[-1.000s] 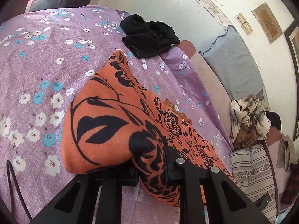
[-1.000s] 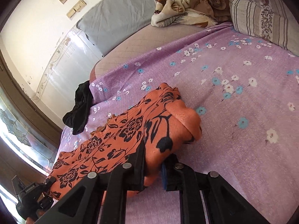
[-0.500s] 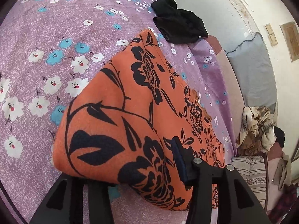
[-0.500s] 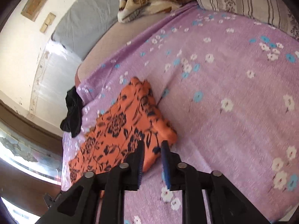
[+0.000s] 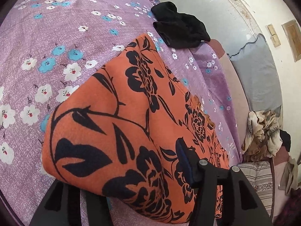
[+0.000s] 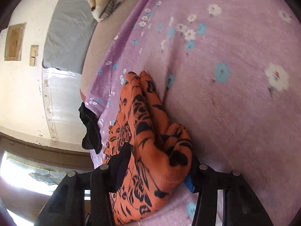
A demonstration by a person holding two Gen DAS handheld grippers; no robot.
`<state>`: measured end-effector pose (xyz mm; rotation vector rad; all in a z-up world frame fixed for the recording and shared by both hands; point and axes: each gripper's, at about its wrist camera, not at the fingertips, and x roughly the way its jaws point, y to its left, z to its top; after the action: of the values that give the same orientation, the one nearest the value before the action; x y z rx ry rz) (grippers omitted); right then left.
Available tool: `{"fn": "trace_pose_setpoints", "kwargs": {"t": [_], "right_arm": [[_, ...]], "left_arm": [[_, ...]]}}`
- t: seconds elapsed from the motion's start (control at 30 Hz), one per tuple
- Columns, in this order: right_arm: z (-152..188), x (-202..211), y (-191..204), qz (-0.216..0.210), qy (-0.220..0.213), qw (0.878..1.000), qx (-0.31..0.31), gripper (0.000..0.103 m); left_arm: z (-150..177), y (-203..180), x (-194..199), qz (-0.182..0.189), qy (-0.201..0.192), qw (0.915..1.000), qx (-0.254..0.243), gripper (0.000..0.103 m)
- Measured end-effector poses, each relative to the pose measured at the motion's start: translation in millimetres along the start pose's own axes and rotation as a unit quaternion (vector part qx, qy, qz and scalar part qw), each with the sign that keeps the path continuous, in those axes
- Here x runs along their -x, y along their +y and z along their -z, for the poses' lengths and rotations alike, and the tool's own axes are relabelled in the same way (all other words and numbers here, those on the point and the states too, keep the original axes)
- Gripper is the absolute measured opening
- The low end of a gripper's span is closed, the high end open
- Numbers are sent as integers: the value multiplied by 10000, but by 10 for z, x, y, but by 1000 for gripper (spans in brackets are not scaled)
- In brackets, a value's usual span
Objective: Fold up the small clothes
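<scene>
While opening over the cloth, left gripper wide apart, orange floral garment between, unpinched | right gripper closing astride bunched garment end, contact unclear | garment flat on purple floral bedspread | black garment beyond, near edge

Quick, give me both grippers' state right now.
Left gripper: jaws opening, orange floral garment between them, not pinched.
Right gripper: jaws closing around the same garment's folded end; pad contact unclear.
</scene>
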<state>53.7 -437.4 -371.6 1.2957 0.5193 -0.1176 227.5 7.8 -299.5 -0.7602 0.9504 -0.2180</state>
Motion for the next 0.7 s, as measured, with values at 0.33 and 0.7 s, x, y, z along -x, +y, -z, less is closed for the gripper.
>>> {"fn": "trace_pose_setpoints", "kwargs": {"t": [0.33,0.7], "right_arm": [[474,566,891,462,-858,9683,2299,22],[529,657,354,1702,121,9767,1303,35]], "left_arm": [[-126,-2,150,88,-217,9990,-375,26],[-207,169,72,-25,-33,10000,-37,38]]}}
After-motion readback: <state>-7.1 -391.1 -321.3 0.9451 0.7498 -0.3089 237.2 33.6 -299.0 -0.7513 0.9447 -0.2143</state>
